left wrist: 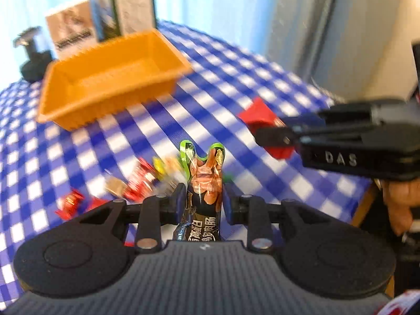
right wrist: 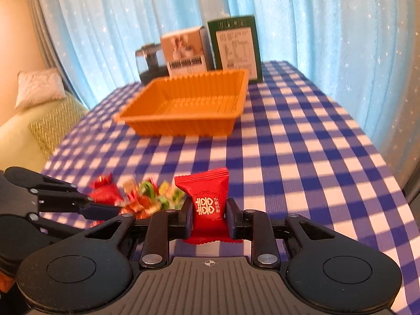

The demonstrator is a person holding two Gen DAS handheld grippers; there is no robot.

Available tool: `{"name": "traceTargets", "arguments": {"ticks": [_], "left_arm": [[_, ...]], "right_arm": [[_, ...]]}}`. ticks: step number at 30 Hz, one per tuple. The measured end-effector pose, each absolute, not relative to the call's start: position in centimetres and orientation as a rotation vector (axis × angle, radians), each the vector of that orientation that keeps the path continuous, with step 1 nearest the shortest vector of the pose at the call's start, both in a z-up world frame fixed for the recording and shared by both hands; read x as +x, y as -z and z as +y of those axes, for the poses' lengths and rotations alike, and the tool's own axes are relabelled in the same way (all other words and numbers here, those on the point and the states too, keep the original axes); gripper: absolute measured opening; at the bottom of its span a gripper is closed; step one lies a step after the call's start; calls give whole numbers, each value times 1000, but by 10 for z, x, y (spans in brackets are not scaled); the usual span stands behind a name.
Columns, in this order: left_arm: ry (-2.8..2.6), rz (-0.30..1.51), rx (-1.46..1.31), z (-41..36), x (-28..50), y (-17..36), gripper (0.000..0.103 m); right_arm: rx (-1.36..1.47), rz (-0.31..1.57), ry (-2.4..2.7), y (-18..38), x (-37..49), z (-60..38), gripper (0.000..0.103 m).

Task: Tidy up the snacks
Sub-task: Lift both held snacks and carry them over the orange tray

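Right, left claw (left wrist: 201,202) pinches a dark sausage-snack packet (left wrist: 206,183), its fingers pressed against both sides, packet upright with its green-edged top sticking up past the tips. Right claw (right wrist: 208,216) pinches a red candy packet (right wrist: 207,197) with white characters, also upright, lower seam hanging below the fingers. Both packets are clear of the blue-and-white checked tabletop (right wrist: 302,157).

Orange tray (right wrist: 189,105) sits toward the far edge of the tabletop, nothing visible inside. Behind it, at the far edge, stand a beige box (right wrist: 183,52) and a green box (right wrist: 236,47), with a dark stand (right wrist: 149,63) just left of the beige box.

Pile of loose candies (right wrist: 136,197) lies near the front left of the tabletop, red, green and yellow wrappers, just beside the left claw's fingertips in the right wrist view; blurred, so touching or apart is hard to tell. In the left wrist view the pile (left wrist: 136,183) sits left of the held sausage packet, and the right claw (left wrist: 273,134) shows at right with red wrapper (left wrist: 260,115) between its fingers.
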State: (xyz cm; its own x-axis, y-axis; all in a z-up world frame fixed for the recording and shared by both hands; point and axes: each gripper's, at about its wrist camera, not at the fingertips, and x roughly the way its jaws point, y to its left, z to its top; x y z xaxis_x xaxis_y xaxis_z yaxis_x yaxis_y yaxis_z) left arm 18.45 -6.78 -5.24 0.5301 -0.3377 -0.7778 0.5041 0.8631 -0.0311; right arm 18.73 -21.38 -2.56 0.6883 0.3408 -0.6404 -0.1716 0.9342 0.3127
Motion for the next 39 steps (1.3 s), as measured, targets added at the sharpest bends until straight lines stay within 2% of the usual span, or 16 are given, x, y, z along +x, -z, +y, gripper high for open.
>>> {"name": "traceTargets", "arguments": {"ticks": [6,11,21,31,39], "left_arm": [[376,783,107,-42,228,17,26],[317,747,31,-25,280,8,26],[255,702,-117,2,361,22,26],[235,660,-187,12,402,39,26],[223,724,-175,9,415,58,26]], "right_arm": [[272,682,-288,4,224,-209,26],[268,636,-292,-2,272,-202,26],[294,653,-282,22,366,-194,26],[287,681,-285,44,414,-182,26],[268,712,-284,54,427,-178,26]]}}
